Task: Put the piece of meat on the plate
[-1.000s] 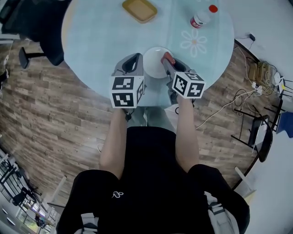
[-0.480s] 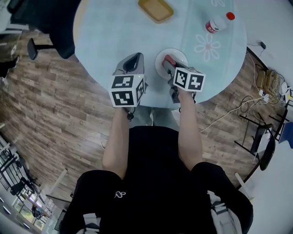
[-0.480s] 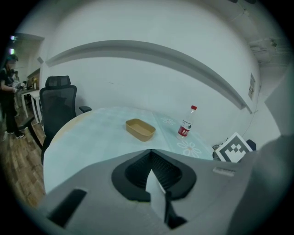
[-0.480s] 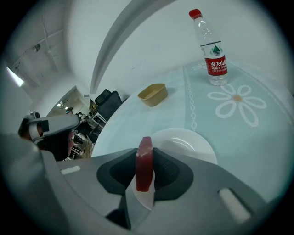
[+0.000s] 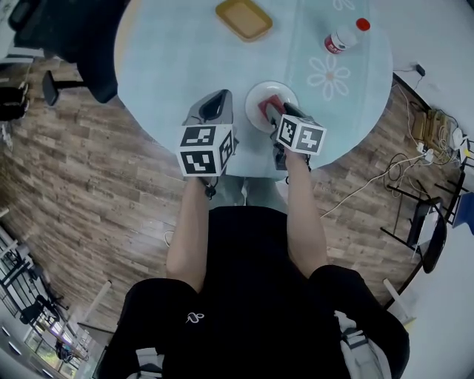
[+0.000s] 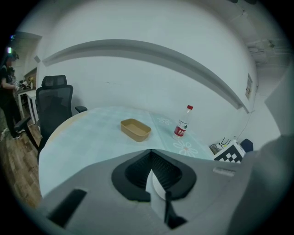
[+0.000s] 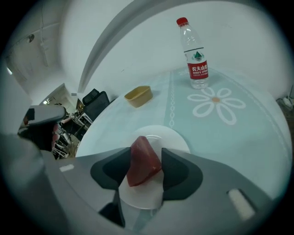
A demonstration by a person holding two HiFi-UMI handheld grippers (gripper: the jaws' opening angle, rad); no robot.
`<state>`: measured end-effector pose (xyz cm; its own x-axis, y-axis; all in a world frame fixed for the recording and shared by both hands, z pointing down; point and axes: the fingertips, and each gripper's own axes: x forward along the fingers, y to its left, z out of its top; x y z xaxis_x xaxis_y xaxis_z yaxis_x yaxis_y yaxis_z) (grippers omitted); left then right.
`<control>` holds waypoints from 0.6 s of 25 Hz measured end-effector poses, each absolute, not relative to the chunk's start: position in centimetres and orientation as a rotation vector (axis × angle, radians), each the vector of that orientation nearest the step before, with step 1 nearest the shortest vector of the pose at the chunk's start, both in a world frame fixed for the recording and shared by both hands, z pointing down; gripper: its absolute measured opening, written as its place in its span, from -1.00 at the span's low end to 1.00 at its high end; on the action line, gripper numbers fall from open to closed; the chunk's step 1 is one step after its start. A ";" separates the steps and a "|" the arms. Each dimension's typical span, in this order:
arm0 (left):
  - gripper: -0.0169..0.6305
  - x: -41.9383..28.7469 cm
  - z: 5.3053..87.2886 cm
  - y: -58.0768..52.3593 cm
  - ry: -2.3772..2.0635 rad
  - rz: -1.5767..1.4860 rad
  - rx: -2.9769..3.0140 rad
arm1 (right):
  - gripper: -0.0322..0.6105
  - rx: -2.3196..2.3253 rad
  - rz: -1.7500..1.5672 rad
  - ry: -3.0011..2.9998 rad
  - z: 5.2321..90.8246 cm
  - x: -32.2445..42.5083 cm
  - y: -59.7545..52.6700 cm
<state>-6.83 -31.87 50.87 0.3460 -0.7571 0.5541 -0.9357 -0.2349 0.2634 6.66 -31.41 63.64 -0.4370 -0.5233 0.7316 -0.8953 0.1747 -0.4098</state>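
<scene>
A dark red piece of meat [image 7: 143, 159] rests on the small white plate [image 7: 172, 137] near the round table's front edge. My right gripper [image 7: 146, 170] straddles it, tilted down. Its jaws are opening, with the meat between them, leaning by the left pad and a thin gap at the right pad. In the head view the meat [image 5: 268, 106] shows on the plate [image 5: 255, 95] just ahead of the right gripper [image 5: 278, 111]. My left gripper [image 5: 215, 100] hovers left of the plate, shut and holding nothing. Its closed fingers fill the low part of the left gripper view [image 6: 154, 176].
A tan shallow tray [image 5: 244, 18] sits at the table's far side and a red-capped water bottle [image 5: 342, 37] stands at the far right. The pale blue table [image 5: 170, 59] ends close to my legs. A black office chair [image 5: 67, 37] stands left; cables lie on the floor at right.
My right gripper has sunk with the meat until it sits on the plate, and its jaws have spread. The left gripper has barely moved.
</scene>
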 end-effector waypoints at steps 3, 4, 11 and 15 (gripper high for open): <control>-0.96 -6.3 50.5 -32.0 -1.467 0.416 2.071 | -0.17 1.389 1.093 -2.036 63.0 7.5 -31.8; -0.96 -6.2 50.4 -32.0 -1.467 0.411 2.074 | -0.17 1.404 1.069 -2.053 62.4 7.6 -32.0; -0.96 -4.2 46.4 -32.3 -1.496 0.291 2.167 | -0.53 1.590 0.839 -2.279 53.2 10.0 -34.2; -0.96 -2.5 42.2 -33.1 -1.546 0.163 2.248 | -0.69 1.676 0.662 -2.394 46.5 12.4 -35.0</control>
<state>-2.52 -33.08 42.19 0.3796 -0.8686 0.3186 -0.9159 -0.3043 0.2618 12.39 -34.97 46.47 -0.3669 -0.8573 0.3611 -0.9210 0.2803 -0.2704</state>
